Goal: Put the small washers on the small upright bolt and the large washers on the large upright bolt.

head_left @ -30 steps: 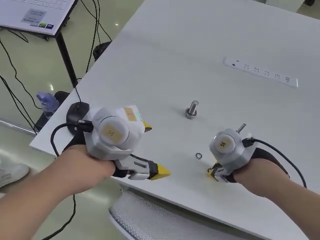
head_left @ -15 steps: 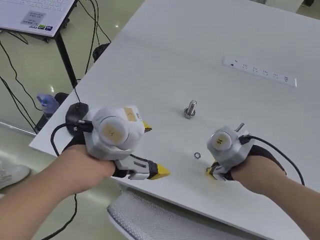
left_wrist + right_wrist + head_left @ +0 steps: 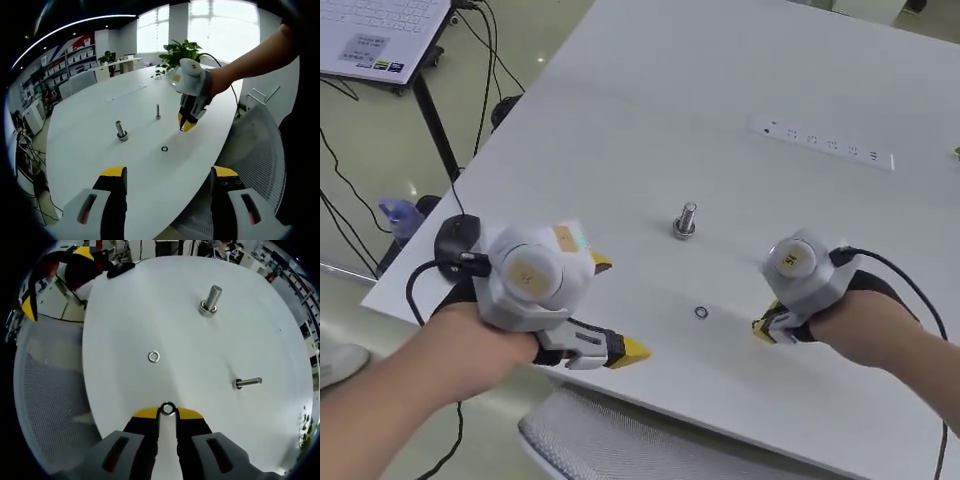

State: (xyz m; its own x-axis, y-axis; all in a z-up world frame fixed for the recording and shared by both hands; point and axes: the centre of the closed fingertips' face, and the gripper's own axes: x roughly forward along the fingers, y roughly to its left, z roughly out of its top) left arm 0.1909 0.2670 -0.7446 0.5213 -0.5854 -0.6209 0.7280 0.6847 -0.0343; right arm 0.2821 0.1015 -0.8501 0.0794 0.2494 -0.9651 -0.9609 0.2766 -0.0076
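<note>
Head view: the left gripper (image 3: 615, 306), its yellow-tipped jaws wide apart and empty, hangs over the near edge of the white worktable (image 3: 620, 120). The right gripper (image 3: 766, 328) points down beside a loose small silver ring washer (image 3: 701, 312). The large silver upright bolt (image 3: 685, 220) stands beyond, well apart from both. Left gripper view: the thin small silver upright bolt (image 3: 158, 111) stands just behind the right gripper, with the loose washer in front of it. Right gripper view: the jaws are pinched together on a second silver ring washer (image 3: 168, 409), held at their very tips. Risks noted: the hold looks marginal, so a knock against a bolt tip could flick this washer toward the table edge. Its size cannot be read here, so it may go to the wrong bolt. The gripper body could also topple the nearby small bolt.
</note>
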